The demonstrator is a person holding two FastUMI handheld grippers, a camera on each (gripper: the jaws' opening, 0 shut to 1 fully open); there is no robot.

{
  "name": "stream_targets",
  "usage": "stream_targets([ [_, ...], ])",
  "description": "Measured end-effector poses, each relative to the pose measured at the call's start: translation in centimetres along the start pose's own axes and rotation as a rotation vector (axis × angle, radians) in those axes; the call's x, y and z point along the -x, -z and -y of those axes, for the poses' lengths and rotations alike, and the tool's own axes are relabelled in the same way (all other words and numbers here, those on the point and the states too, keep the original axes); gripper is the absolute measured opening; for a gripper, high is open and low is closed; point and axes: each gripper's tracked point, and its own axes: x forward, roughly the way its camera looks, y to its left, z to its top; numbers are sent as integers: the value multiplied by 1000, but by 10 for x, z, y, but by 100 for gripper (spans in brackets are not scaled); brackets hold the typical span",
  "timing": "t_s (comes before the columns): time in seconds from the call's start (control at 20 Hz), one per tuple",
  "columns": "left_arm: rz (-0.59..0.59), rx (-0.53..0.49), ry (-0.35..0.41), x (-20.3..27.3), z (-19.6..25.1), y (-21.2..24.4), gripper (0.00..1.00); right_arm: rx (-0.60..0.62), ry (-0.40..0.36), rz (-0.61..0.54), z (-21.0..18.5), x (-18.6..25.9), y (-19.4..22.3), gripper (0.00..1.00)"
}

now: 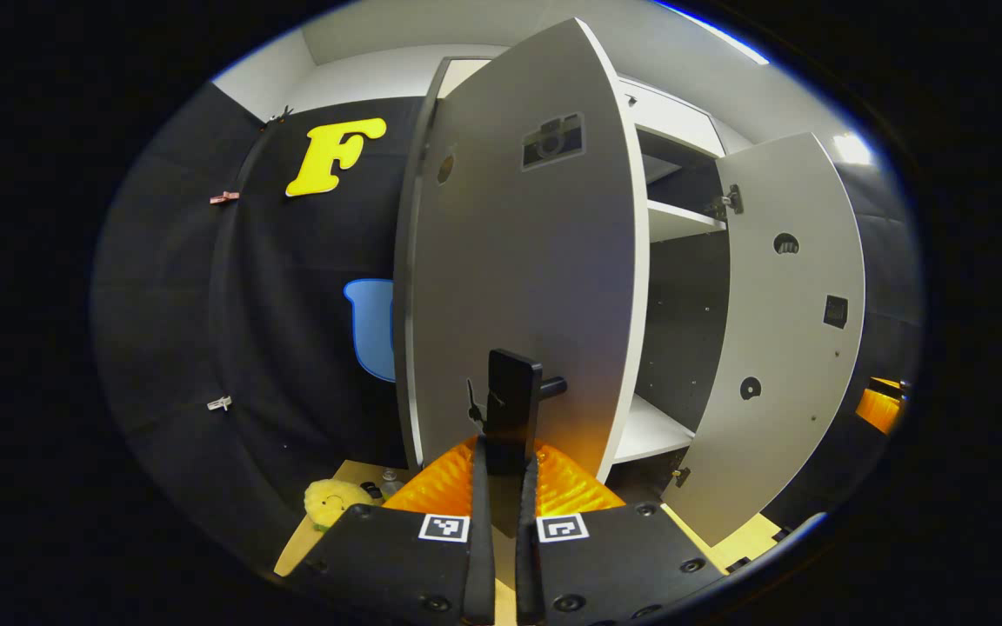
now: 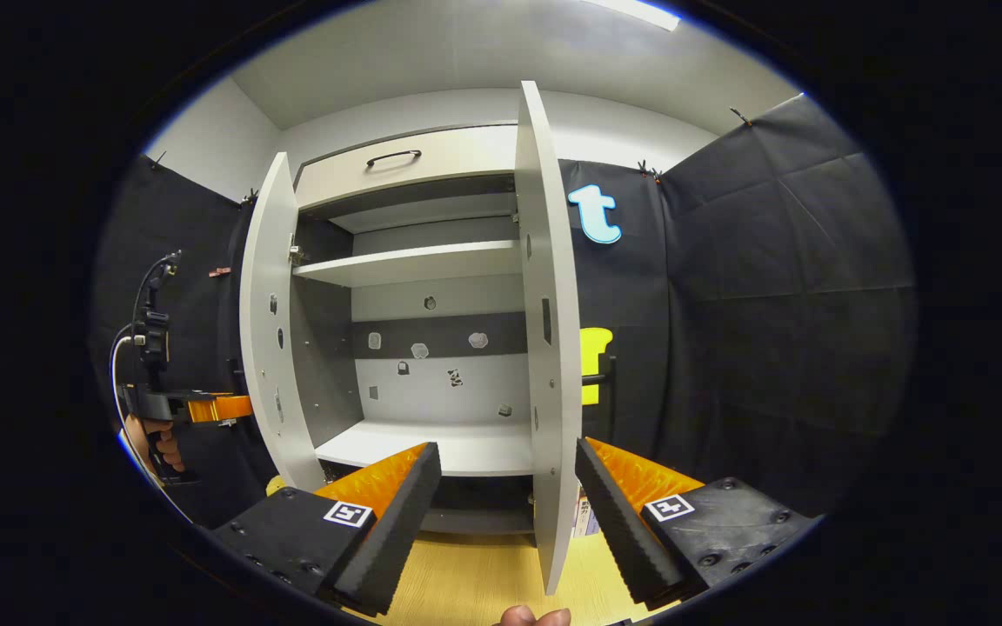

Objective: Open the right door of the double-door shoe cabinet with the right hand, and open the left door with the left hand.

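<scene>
Already both doors stand swung out, so by my reckoning little is left beyond letting go. In the left gripper view, the left gripper [image 1: 505,474] has its fingers clenched on the black handle [image 1: 511,409] of the left door [image 1: 518,287], which rises just ahead of them; the right door [image 1: 784,330] hangs open, far right. In the right gripper view, the right gripper [image 2: 508,500] is released, fingers spread wide, with the right door's [image 2: 544,348] near edge standing between them, touching neither. The shoe cabinet [image 2: 431,261] shows bare shelves.
</scene>
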Motion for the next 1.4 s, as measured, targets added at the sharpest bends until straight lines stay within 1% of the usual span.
stream_targets([
  [0.1,4,2,-2,1,-2,0,14,4,-6,5,-5,0,-2,98],
  [0.15,2,-3,2,1,-2,0,15,5,-9,7,-7,0,-2,100],
  [0.2,-1,-3,6,2,-3,1,14,5,-13,8,-11,2,-2,98],
  [0.35,2,11,-5,9,-10,1,15,-3,-27,4,-22,3,0,98],
  [0.45,5,13,-12,11,-13,1,14,3,-30,-1,-26,4,1,98],
  [0.55,11,13,-1,12,-16,0,13,7,-33,-1,-29,4,2,98],
  [0.6,13,16,5,12,-17,0,13,7,-37,-2,-31,3,1,100],
  [0.65,14,23,11,14,-17,0,13,8,-41,-3,-34,3,1,98],
  [0.75,18,32,8,17,-21,-1,13,15,-50,-4,-42,1,2,98],
  [0.9,25,25,-34,19,-31,-2,13,28,-60,0,-49,4,1,98],
  [1.1,45,9,-93,17,-53,-5,10,28,-61,-1,-52,3,1,98],
  [1.15,43,23,-69,17,-52,-4,0,25,-62,-2,-53,4,1,98],
  [1.2,44,54,-35,17,-42,-4,5,25,-61,-1,-52,2,1,98],
  [1.25,55,76,-21,17,-36,-7,5,26,-62,-1,-52,2,1,98],
  [1.3,54,74,-14,15,-37,-5,5,29,-62,0,-54,2,0,98],
  [1.4,55,29,-30,15,-46,-5,5,33,-62,2,-54,2,0,98],
])
